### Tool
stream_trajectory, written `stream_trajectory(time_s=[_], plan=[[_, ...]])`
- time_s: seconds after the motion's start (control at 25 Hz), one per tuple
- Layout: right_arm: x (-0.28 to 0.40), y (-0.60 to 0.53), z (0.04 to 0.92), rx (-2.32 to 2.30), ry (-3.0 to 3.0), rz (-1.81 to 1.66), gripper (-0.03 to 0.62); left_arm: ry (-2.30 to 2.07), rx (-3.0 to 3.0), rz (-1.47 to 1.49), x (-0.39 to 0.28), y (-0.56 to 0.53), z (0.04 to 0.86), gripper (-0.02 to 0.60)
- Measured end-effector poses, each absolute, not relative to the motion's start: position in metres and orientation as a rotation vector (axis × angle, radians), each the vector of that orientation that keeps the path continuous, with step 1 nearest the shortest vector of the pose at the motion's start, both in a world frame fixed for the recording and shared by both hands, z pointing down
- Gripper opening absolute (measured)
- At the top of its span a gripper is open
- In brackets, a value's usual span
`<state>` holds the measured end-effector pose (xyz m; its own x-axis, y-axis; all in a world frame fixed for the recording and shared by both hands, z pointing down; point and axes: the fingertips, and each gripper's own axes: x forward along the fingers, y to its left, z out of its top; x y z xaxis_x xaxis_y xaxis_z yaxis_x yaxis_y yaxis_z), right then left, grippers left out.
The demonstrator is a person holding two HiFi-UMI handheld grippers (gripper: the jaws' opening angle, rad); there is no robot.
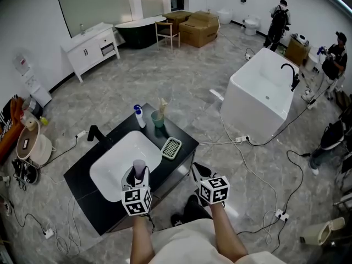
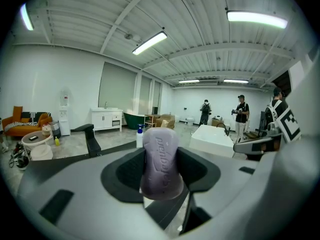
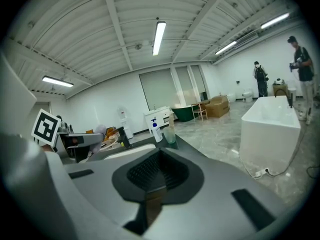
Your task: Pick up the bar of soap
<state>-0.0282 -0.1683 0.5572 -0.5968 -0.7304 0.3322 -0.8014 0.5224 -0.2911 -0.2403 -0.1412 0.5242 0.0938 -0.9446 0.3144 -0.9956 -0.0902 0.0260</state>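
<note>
1. A black vanity counter (image 1: 82, 187) carries a white basin (image 1: 113, 172)
2. The left gripper (image 1: 139, 175) hangs over the basin's near edge, its jaws pinching the lilac bar of soap (image 2: 160, 159) upright
3. The right gripper (image 3: 156, 175), jaws pressed together on nothing, is held just off the counter's near right edge
4. A ribbed soap dish (image 1: 171, 147) lies by the counter's right edge

Bar of soap (image 2: 160, 164): pale lilac, rounded oblong, embossed lettering down one face. Stood on end, pinched at its sides between the jaws of the left gripper (image 1: 138, 176). Hung above the near rim of the white basin (image 1: 113, 166).
</note>
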Motion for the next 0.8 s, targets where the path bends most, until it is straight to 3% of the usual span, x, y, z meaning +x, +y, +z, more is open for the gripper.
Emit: stream_trajectory(time_s=[0.8], plan=[[-0.0271,-0.1751,0.5595,1.296,-2.598,0.629,0.005,-1.950,2.131,0.328,-0.2372,-0.1464,0.5260,0.201]])
